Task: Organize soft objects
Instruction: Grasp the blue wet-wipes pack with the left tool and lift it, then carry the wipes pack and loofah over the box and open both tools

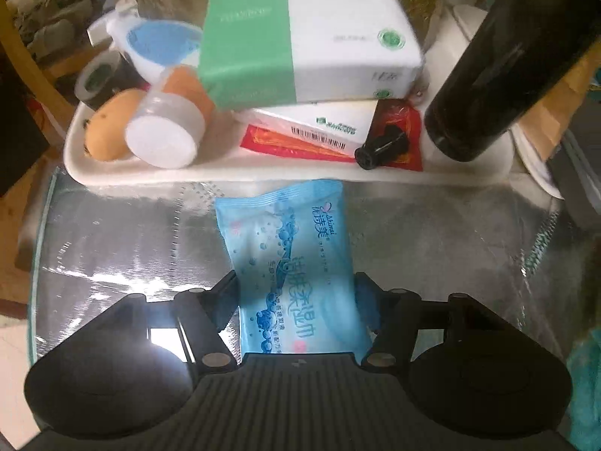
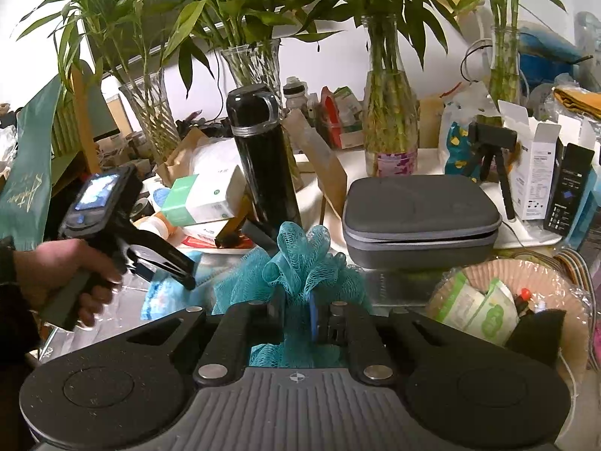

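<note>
Two soft items in my claws. Left gripper (image 1: pixel 296 293) points down, fingers pressing both sides of blue wet-wipe pack (image 1: pixel 289 263): glossy light-blue wrapper, bubble print, white lettering, crimped end. Pack lies on foil-covered tabletop (image 1: pixel 112 248), just in front of white tray (image 1: pixel 157 173). Right gripper (image 2: pixel 298 319) nearly closed, clamped on teal mesh bath pouf (image 2: pixel 304 259): ruffled netting bunched above fingers. I see left hand (image 2: pixel 67 274) on handle.

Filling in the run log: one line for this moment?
left gripper: closed on blue wipes pack | right gripper: holding teal mesh sponge | basket: not reached
</note>
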Demonstrator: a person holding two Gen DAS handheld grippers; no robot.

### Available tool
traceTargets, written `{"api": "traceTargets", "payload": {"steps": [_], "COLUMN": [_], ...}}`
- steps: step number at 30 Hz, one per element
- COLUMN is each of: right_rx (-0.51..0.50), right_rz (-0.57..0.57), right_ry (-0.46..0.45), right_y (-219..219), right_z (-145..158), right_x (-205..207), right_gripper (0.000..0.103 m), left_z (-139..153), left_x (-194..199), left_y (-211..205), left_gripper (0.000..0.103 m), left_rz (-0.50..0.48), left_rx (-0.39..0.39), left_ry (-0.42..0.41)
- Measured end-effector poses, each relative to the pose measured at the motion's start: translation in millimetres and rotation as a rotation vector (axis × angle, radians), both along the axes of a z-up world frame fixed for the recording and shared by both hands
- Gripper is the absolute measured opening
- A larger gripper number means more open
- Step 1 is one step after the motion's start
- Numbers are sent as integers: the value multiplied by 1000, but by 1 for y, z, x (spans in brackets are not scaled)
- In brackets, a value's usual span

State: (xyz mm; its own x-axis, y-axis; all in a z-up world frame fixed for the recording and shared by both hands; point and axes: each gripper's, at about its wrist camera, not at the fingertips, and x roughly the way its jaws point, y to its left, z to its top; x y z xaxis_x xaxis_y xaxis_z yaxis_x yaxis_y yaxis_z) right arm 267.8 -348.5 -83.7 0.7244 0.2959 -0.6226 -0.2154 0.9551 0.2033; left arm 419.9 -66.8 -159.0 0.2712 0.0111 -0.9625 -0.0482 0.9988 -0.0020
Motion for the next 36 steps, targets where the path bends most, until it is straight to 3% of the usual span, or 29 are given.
{"api": "traceTargets", "payload": {"steps": [7, 21, 36], "right_rx": [-56, -93, -94], "right_rz": [33, 144, 221], "right_ry": [-35, -144, -206], "right_y": [13, 54, 67], "right_z": [12, 63, 112], "right_x": [-7, -46, -110], "right_gripper": [14, 13, 13], "left_z": [46, 140, 203], "left_x": [-22, -76, -178], "left_y": [14, 39, 53], "left_gripper": [63, 63, 62], "left_rz": [-37, -120, -241], "left_rx": [-35, -103, -210], "left_ry": [-97, -315, -427]}}
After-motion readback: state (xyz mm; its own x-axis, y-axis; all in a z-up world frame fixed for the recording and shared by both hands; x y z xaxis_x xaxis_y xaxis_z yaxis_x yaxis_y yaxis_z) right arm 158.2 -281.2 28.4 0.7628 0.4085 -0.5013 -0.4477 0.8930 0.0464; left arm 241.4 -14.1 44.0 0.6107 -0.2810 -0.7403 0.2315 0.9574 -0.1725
